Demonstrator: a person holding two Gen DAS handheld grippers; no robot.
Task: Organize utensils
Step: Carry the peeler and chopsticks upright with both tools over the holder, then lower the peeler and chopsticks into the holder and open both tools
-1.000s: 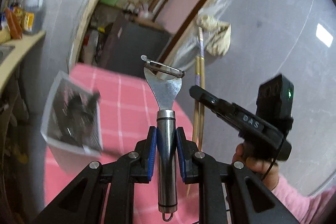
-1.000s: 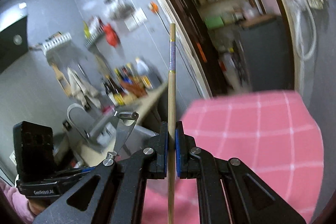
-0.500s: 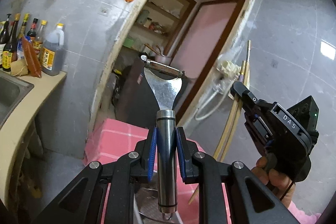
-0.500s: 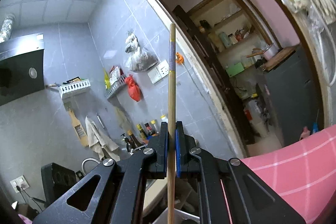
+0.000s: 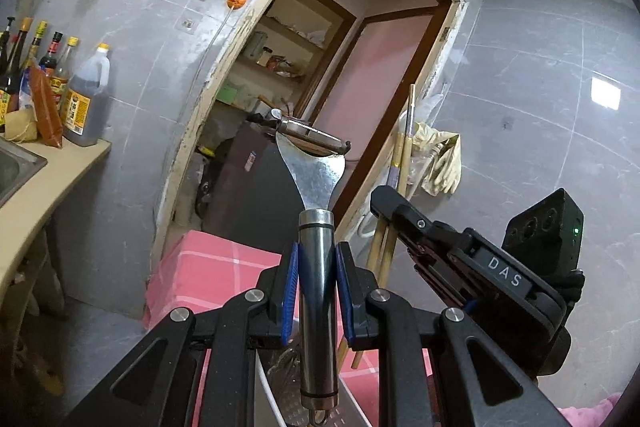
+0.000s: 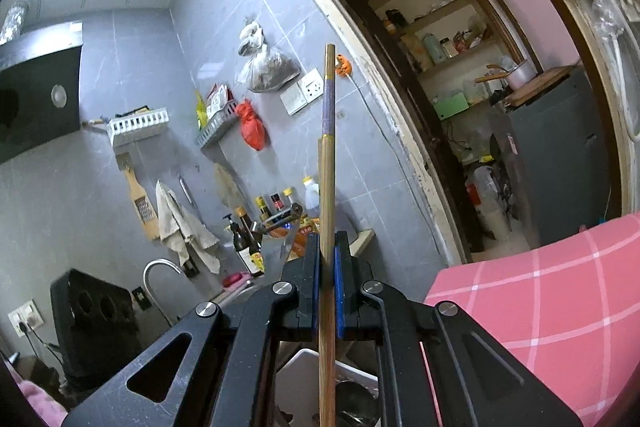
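My left gripper (image 5: 317, 291) is shut on a steel peeler (image 5: 316, 227), held upright with its blade at the top. My right gripper (image 6: 327, 283) is shut on wooden chopsticks (image 6: 327, 187) with a purple band near the top, held upright. In the left wrist view the right gripper (image 5: 394, 207) shows at the right, holding the chopsticks (image 5: 402, 163). A white utensil tray (image 6: 320, 359) with dark utensils lies below the grippers, mostly hidden; its rim also shows in the left wrist view (image 5: 268, 383).
A table with a pink checked cloth (image 6: 552, 307) lies below. A counter (image 5: 52, 179) with a sink and sauce bottles (image 5: 84, 103) is at the left. A doorway (image 5: 320, 67) to a pantry is ahead, with grey tiled walls around.
Both grippers have tilted up and risen from the pink table and tray, with peeler and chopsticks still held. The views now face the walls and doorway.
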